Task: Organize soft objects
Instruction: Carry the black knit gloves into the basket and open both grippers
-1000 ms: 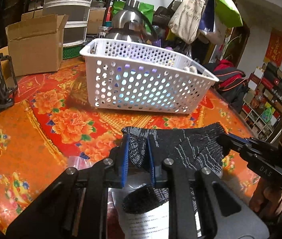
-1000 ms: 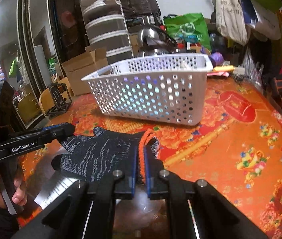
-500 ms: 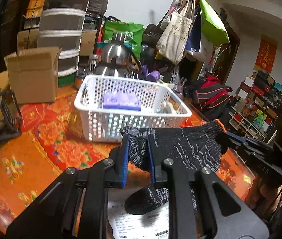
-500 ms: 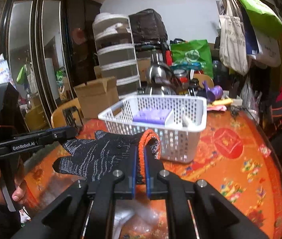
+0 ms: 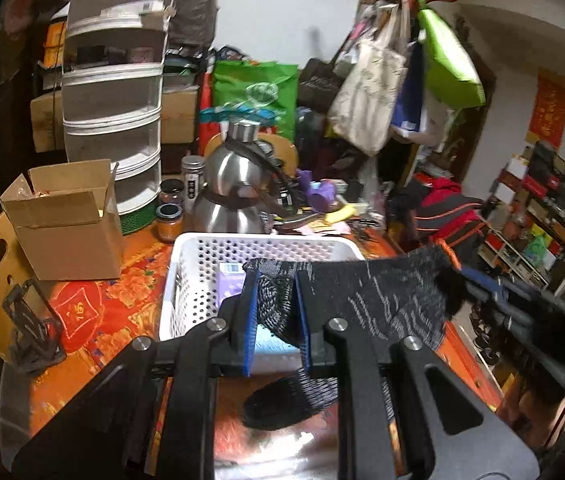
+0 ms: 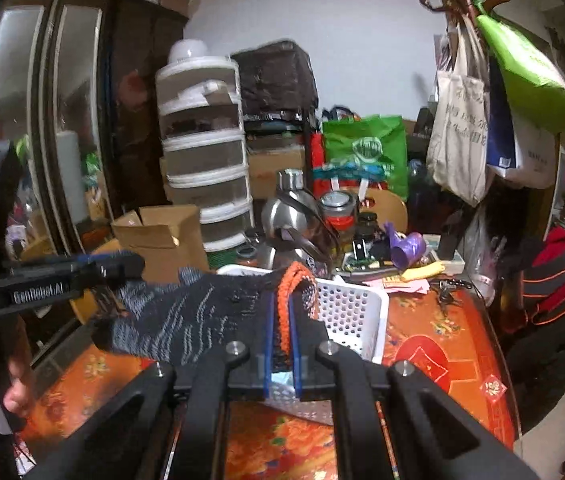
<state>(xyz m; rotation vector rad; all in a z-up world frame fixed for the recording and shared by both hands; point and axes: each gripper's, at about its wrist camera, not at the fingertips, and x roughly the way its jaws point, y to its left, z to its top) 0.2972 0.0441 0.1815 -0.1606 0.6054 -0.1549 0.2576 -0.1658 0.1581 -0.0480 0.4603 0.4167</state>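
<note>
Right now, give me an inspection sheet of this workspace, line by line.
Surface: table under an orange floral cloth.
Job's things: black knit glove with orange cuff, held stretched above the white perforated basket; a purple pack lies inside the basket.
Clutter: cardboard box, steel kettle, jars, purple toy, papers, a black stand at the left edge.
Grippers: left gripper shut on the glove's finger end; right gripper shut on the orange cuff.
Cables: nothing seen.
Surroundings: white tiered drawers, green bag, tote bags on a coat rack, wooden chair, shelves at right.
</note>
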